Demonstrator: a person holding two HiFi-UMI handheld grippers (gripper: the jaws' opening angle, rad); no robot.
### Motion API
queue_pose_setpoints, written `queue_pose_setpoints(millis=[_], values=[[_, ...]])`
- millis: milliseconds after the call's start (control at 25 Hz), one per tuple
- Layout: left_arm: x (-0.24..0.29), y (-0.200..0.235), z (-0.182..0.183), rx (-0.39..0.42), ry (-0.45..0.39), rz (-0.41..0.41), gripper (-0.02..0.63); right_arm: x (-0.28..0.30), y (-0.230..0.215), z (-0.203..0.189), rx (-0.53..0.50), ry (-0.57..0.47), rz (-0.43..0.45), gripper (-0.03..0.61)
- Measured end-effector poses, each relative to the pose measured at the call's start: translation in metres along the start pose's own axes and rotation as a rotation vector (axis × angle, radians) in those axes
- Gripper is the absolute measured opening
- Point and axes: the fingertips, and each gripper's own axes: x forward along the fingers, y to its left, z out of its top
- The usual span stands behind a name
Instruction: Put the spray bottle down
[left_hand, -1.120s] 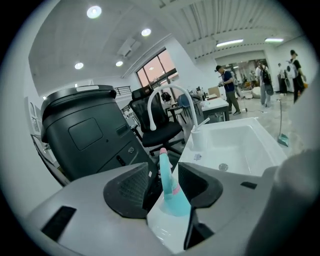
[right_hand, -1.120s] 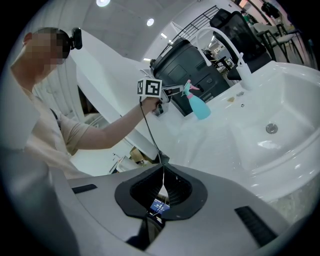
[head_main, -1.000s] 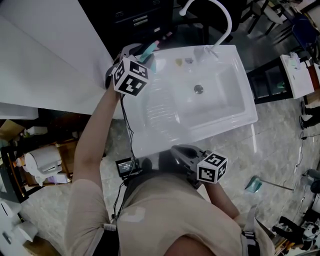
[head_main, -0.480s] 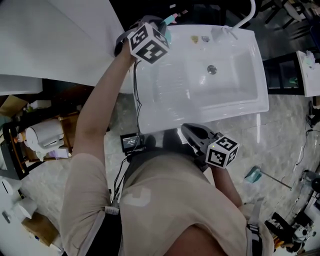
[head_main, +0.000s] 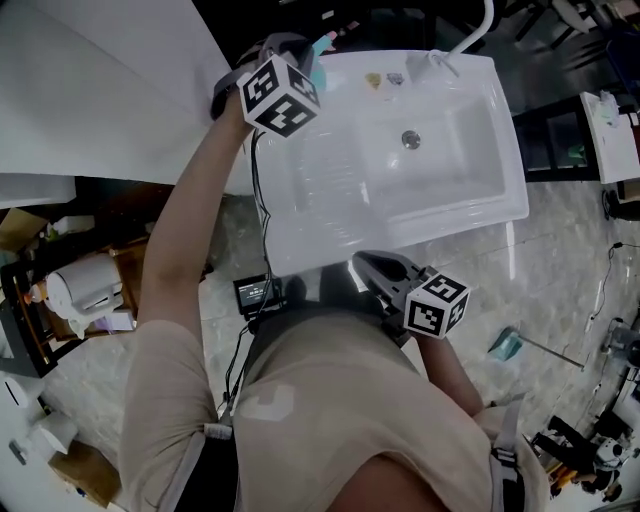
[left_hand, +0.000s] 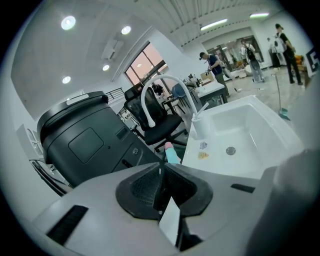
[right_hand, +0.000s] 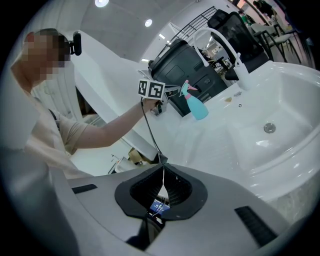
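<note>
Head view first: we see the left gripper (head_main: 292, 58) up at the far left corner of the sink (head_main: 300, 245), with the spray bottle (head_main: 321, 66) just beside it. The right gripper (head_main: 366, 266) hovers at the near rim. Over to the left gripper view: its jaws have just been closing and now meet, with nothing between them, the bottle's top just beyond. Right gripper view: jaws together, empty, and we see the bottle standing upright on the sink's ledge.
</note>
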Motion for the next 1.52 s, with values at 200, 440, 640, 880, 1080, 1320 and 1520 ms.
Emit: queue_pose_setpoints(millis=[200, 440, 640, 880, 1080, 1320, 1520], values=[[-0.004, -0.003, 0.003, -0.075, -0.019, -0.036, 0.091, 0.001, 0.000, -0.001, 0.001, 0.004, 0.007, 0.021], [-0.004, -0.002, 0.003, -0.084, -0.012, -0.037, 0.121, 0.003, 0.001, -0.001, 0.004, 0.002, 0.009, 0.021], [-0.001, 0.000, 0.003, -0.052, -0.011, -0.024, 0.118, 0.002, -0.002, -0.001, 0.008, 0.000, 0.002, 0.021], [0.003, 0.003, 0.002, -0.024, -0.033, -0.012, 0.038, 0.003, -0.003, 0.001, 0.014, -0.008, -0.001, 0.021], [0.000, -0.001, 0.006, -0.027, -0.066, -0.025, 0.040, 0.001, -0.005, 0.002, 0.017, -0.011, -0.004, 0.021], [-0.005, 0.000, 0.009, -0.025, -0.075, -0.012, 0.040, 0.000, -0.006, 0.002, 0.014, -0.010, -0.001, 0.021], [-0.009, 0.002, 0.011, -0.027, -0.084, 0.000, 0.040, 0.000, -0.004, 0.001, 0.007, -0.008, 0.006, 0.021]])
